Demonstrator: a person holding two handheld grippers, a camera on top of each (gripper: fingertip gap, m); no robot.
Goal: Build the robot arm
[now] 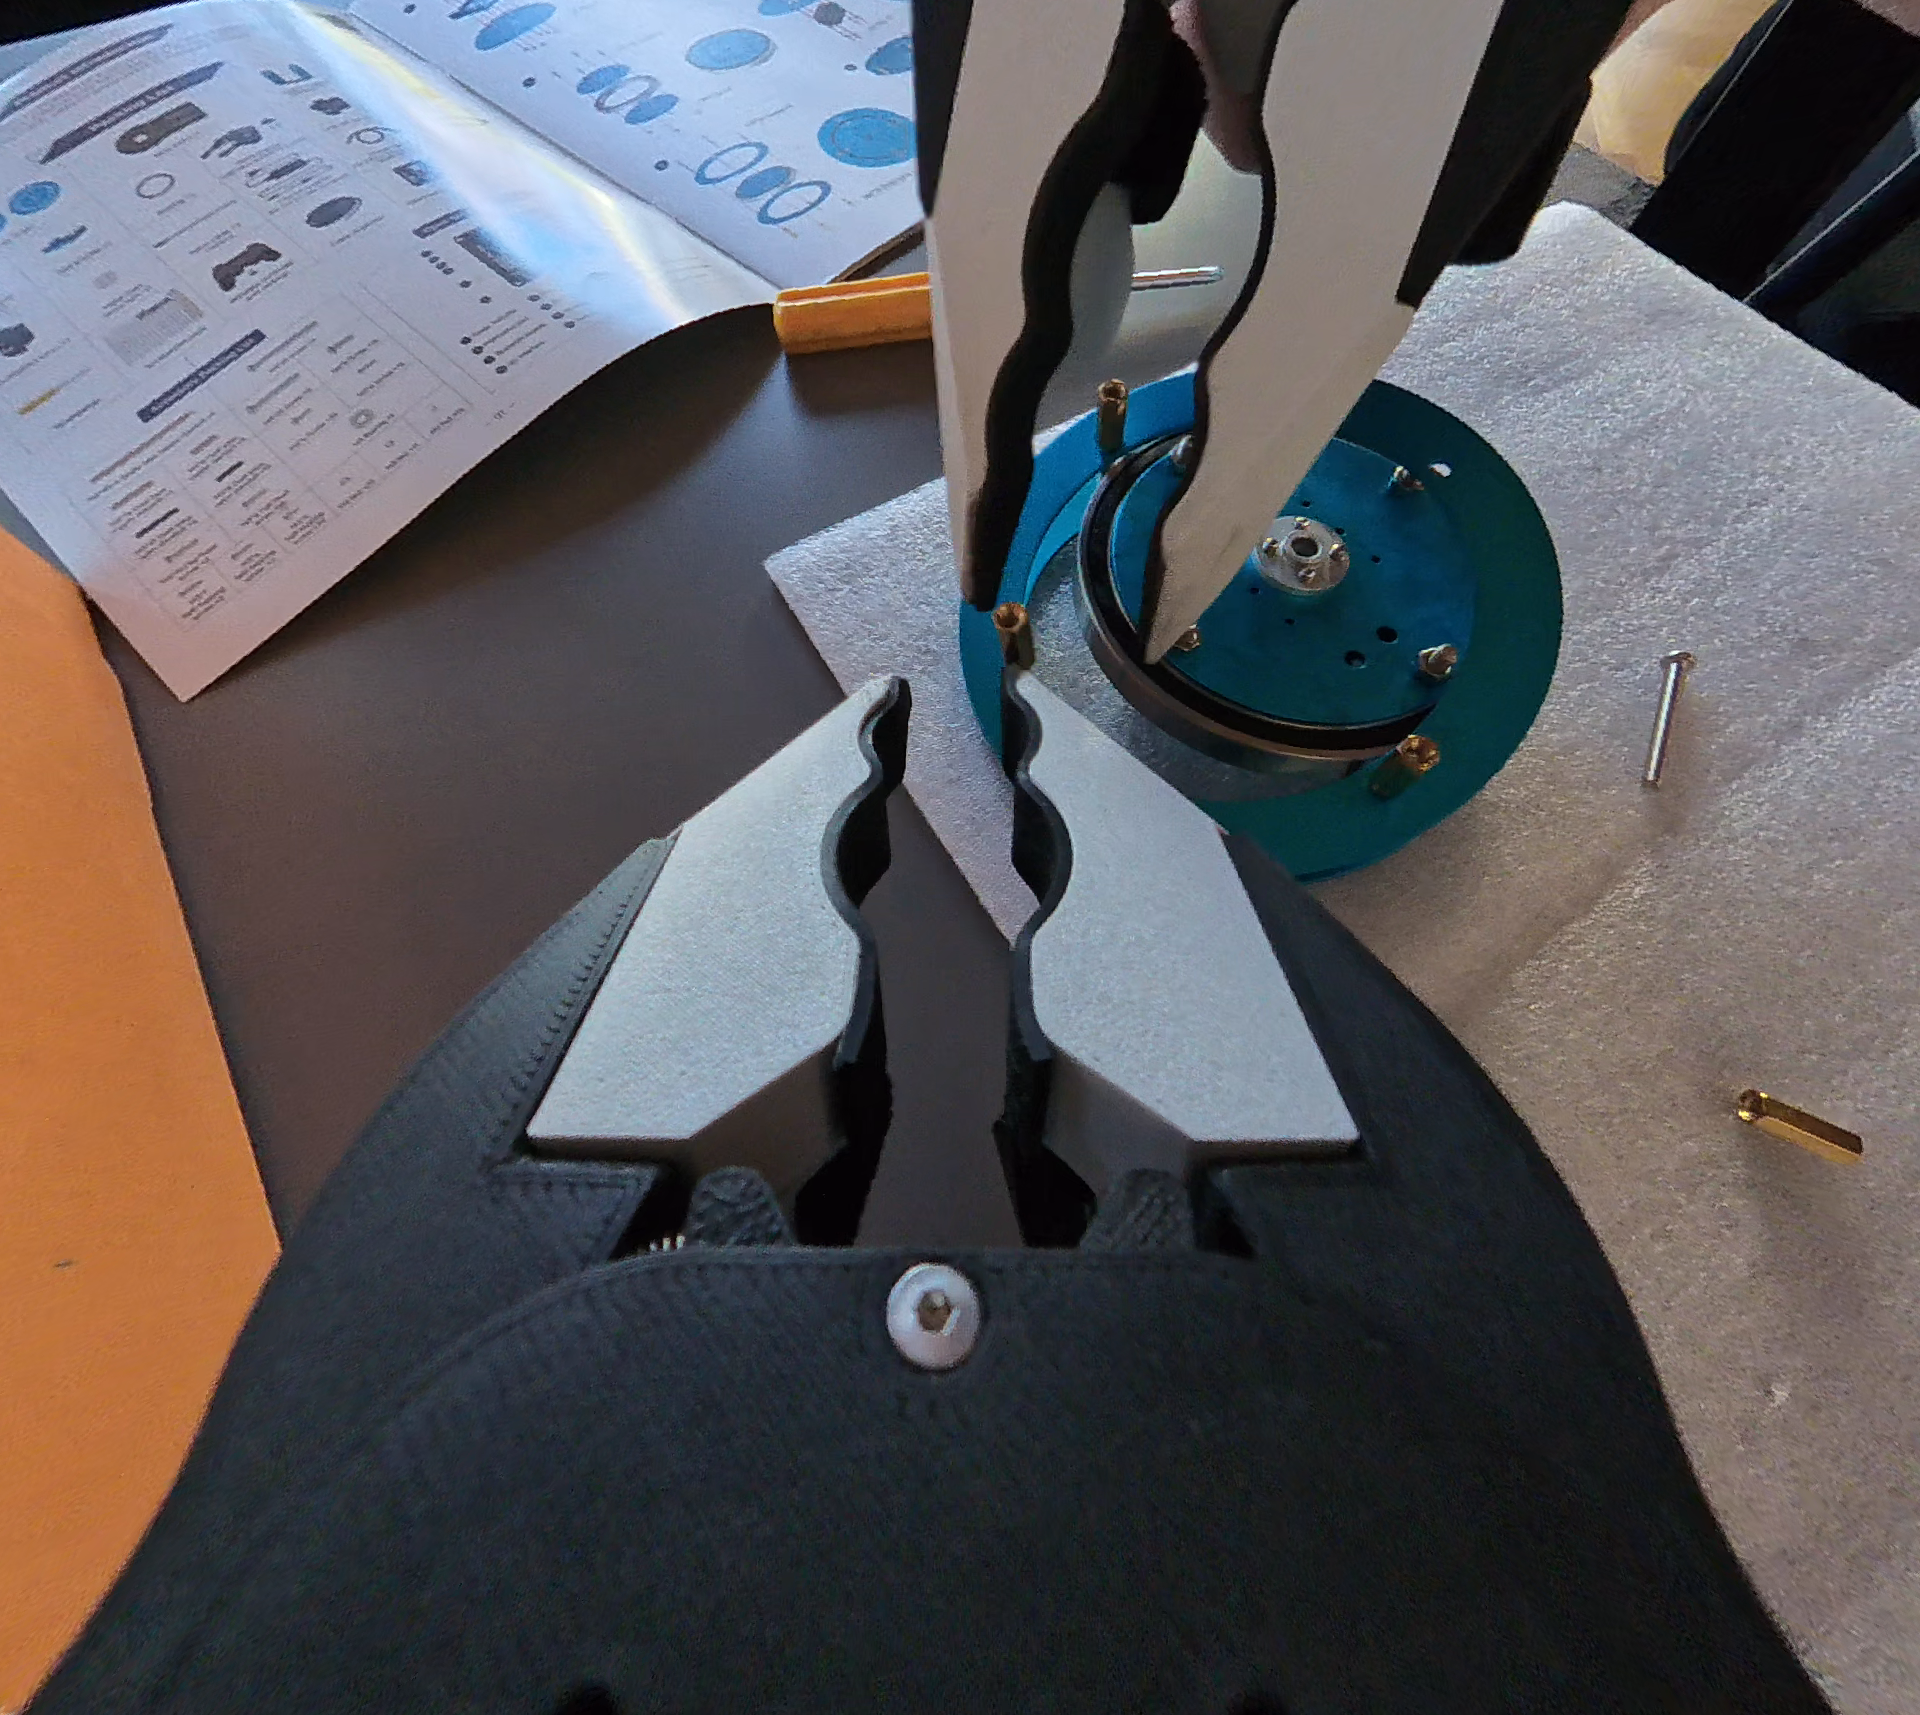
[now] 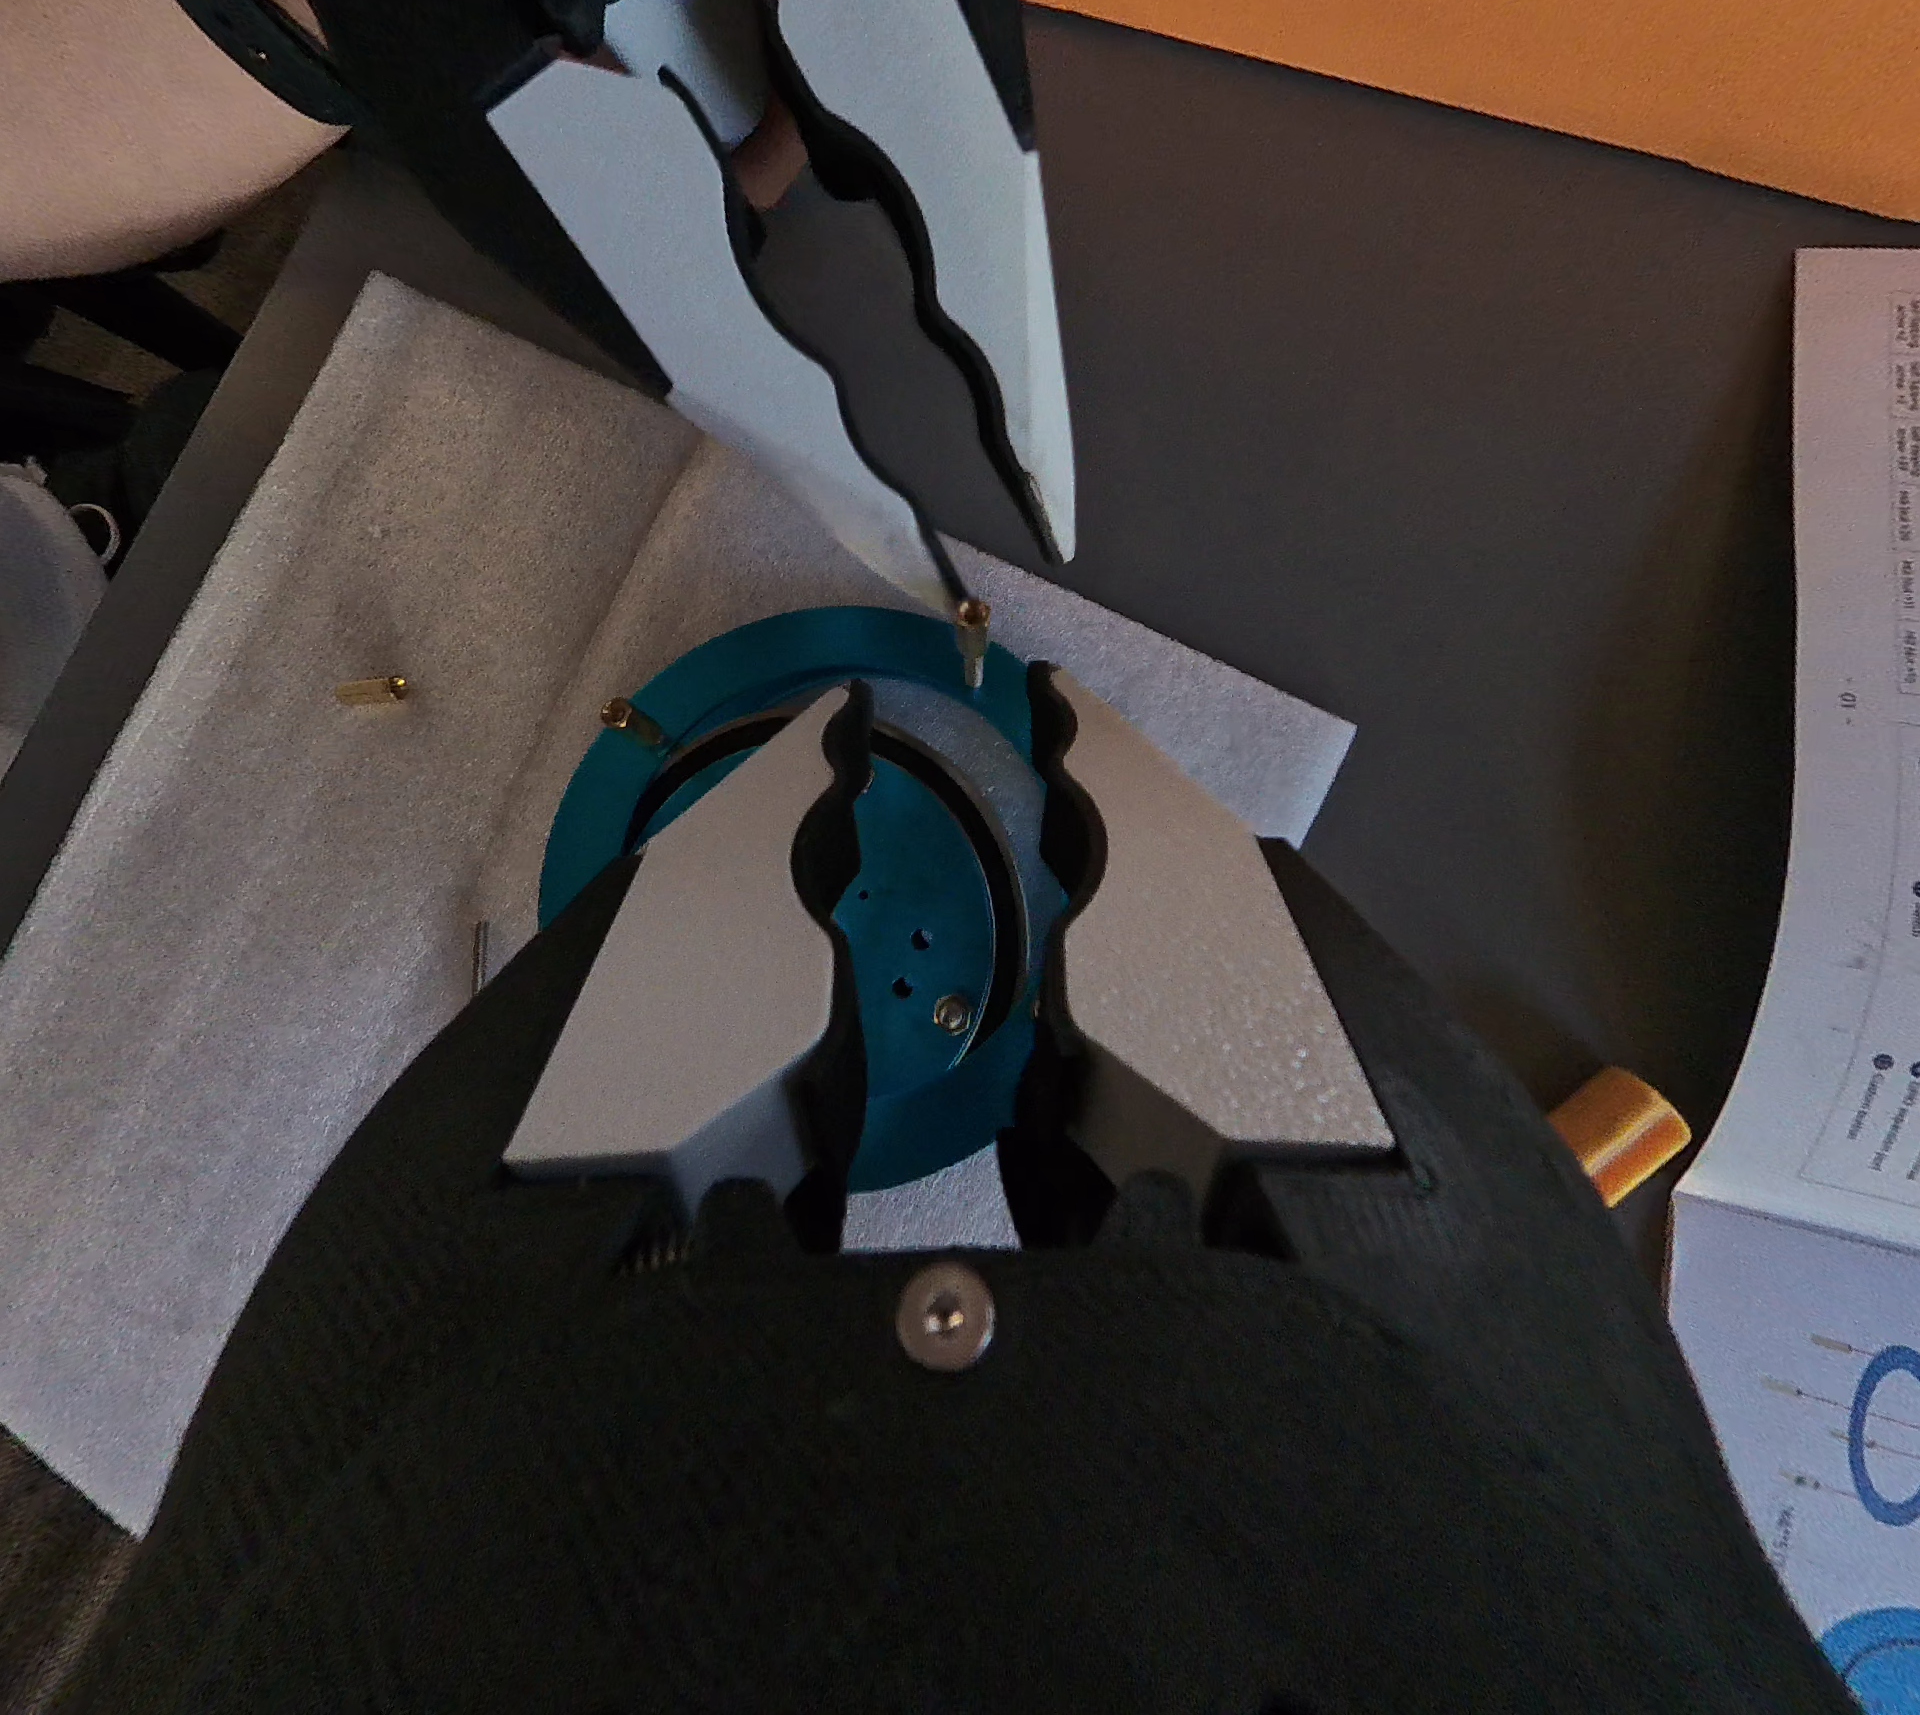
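Blue anodised metal, matt: a flat blue ring plate right of centre in the left wrist view, lying on a white foam sheet. Inside it a smaller inner disc of the same blue, drilled with small holes, with a silver hub at its middle and small screw heads near its edge. Between disc and plate a bearing ring, black and steel-grey. Upright on the plate three short brass posts: a near standoff at the left rim, a far standoff higher in the frame, a lower standoff toward the right.

Left gripper at lower centre, fingers parted by a narrow gap and holding nothing, tips just before the near standoff; in the right wrist view, one tip seemingly touching the top of this post. Right gripper coming down from the top of the frame, fingers wide apart, empty, one tip beside the near standoff and the other on the inner disc.

Farther right on the foam, a loose screw and a loose brass spacer, both lying flat and well apart from the plate. Above the plate a yellow handle, partly hidden. At upper left an open booklet on the dark table. At the left edge an orange sheet.
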